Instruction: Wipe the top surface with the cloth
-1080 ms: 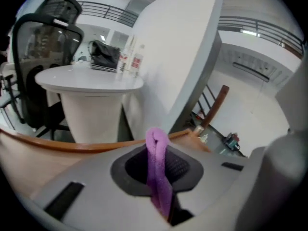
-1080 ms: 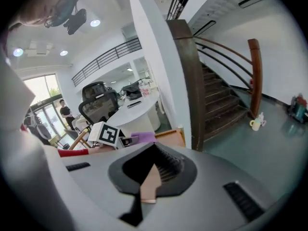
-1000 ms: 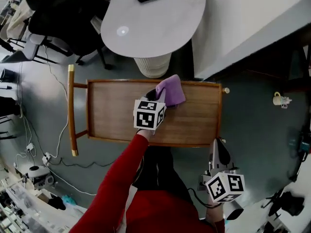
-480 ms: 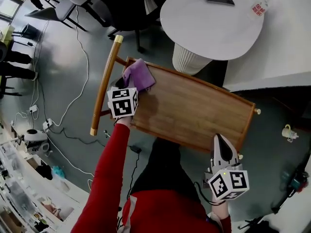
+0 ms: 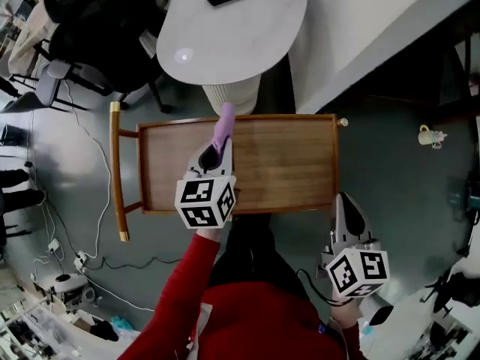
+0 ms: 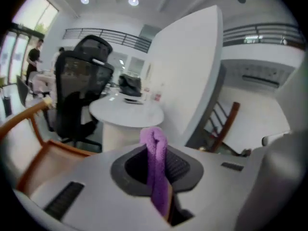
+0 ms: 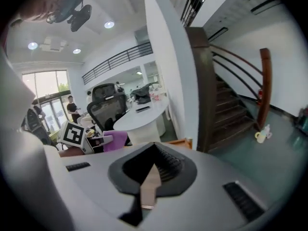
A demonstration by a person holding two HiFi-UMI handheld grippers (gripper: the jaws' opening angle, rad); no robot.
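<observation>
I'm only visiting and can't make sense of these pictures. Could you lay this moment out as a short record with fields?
Worker: a person, red sleeve, one gripper in each hand
Left gripper: shut on the purple cloth
Purple cloth: bunched, over the far edge of the wooden top; contact unclear
Right gripper: shut, empty, off the top's near right corner
Wooden top: rimmed, bare, handle at its left end
Beyond it: white round table
</observation>
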